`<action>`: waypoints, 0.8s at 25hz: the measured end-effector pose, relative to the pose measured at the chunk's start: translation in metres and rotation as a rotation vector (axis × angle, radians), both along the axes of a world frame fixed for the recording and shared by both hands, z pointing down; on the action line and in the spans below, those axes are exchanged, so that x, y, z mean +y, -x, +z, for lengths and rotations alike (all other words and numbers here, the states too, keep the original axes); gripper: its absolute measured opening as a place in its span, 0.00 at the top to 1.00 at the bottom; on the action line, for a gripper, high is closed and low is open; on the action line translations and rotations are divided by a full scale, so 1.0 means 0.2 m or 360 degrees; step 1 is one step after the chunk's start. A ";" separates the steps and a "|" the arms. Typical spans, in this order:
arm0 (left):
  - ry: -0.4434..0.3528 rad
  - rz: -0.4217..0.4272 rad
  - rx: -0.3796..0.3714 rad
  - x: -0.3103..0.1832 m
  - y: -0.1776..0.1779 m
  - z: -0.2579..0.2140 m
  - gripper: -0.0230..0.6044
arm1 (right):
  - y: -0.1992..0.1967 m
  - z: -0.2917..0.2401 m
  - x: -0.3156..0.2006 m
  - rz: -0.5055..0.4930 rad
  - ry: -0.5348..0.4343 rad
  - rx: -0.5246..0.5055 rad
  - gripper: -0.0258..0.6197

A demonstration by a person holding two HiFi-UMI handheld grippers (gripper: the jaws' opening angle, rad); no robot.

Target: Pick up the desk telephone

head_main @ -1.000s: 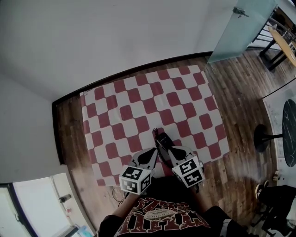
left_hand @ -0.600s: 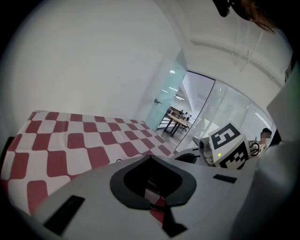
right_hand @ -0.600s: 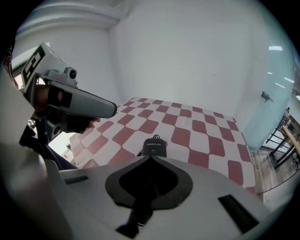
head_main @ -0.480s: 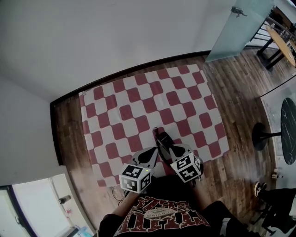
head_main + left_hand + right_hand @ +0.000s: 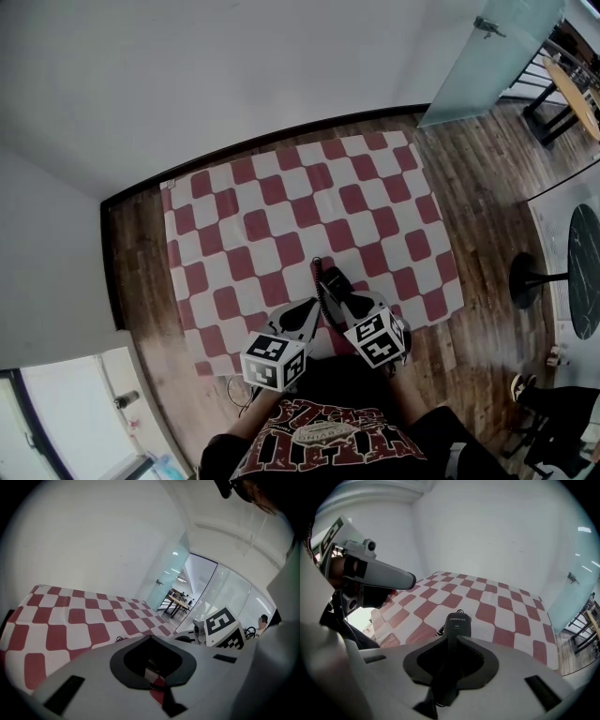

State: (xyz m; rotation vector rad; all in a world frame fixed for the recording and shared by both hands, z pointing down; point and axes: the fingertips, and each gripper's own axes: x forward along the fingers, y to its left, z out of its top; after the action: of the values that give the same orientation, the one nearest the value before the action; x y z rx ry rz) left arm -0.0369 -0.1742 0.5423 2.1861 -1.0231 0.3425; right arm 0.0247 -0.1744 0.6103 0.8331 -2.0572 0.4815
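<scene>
**Head view:** the handset [image 5: 330, 279] sticks out at 12 o'clock from the right gripper [image 5: 349, 305], above the near edge of the checked cloth [image 5: 281, 206]. Its coiled cord [image 5: 318, 286] runs along its 9 o'clock side. The phone's base is not visible. A slow, straight lift probably suits best, so the cord does not tug. The left gripper [image 5: 305, 314] sits just beside the right one, at its 9 o'clock. Both angle down toward the cloth.

**Left gripper view:** its fingers [image 5: 93, 677] are closed together on nothing. I judge it should keep clear of the cord.

**Right gripper view:** the fingers [image 5: 511, 677] clamp the handset's shaft and have just been easing apart slightly, with the handset between them. Firmer pressure seems wise before lifting. This gripper tilts steeply down.
</scene>
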 end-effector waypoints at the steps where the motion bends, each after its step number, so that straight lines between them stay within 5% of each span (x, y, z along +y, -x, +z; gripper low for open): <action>1: -0.0001 -0.0001 0.0000 0.00 0.00 0.00 0.95 | 0.00 0.01 0.00 -0.0003 0.0003 0.0006 0.85; 20: 0.0029 -0.0053 0.0023 -0.01 0.03 0.02 0.95 | 0.01 0.07 -0.04 0.0025 0.0078 -0.0002 0.58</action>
State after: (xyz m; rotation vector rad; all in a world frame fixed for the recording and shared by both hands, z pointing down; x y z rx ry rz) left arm -0.0437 -0.1759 0.5460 2.1501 -1.0432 0.3189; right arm 0.0221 -0.1830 0.6243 0.8201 -2.0335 0.5392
